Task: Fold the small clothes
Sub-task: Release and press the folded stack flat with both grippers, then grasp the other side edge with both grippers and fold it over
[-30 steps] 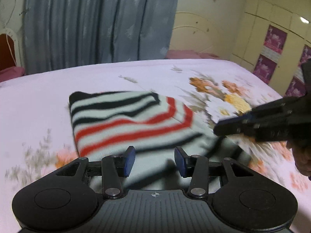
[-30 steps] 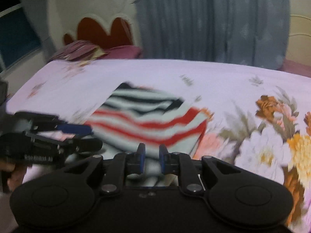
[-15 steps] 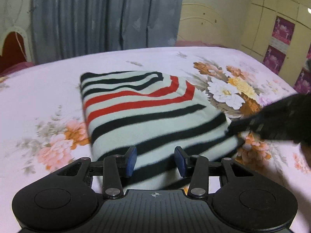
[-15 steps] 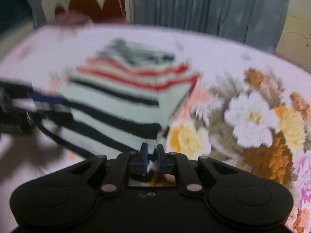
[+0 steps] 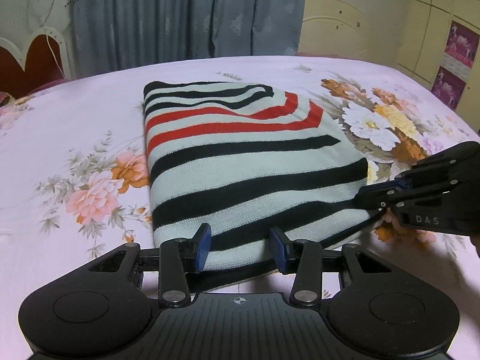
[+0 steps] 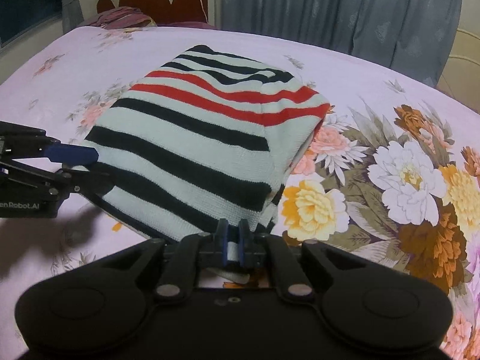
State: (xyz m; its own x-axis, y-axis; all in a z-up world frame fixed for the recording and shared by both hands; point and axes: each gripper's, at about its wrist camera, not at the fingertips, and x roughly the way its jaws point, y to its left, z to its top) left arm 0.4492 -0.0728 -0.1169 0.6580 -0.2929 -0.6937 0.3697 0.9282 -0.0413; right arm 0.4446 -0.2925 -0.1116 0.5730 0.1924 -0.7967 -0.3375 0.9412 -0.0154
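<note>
A folded sweater with white, black and red stripes lies flat on the bed. My left gripper is open at its near edge, and the hem lies loosely between the blue pads. In the right wrist view the left gripper sits at the sweater's left corner. My right gripper is closing tight on a pinch of white cloth at the near right corner. The left wrist view shows the right gripper from the side, with its tips at that corner.
The bed sheet is pink with large printed flowers and spreads wide on all sides. A red and white headboard and a pillow stand at the far end. Grey curtains hang behind, and a wardrobe is to the right.
Both grippers have sunk toward the bed and tilted down, so the sweater sits closer and lies flat. The right jaws have narrowed onto the cloth. The left jaws kept their width.
</note>
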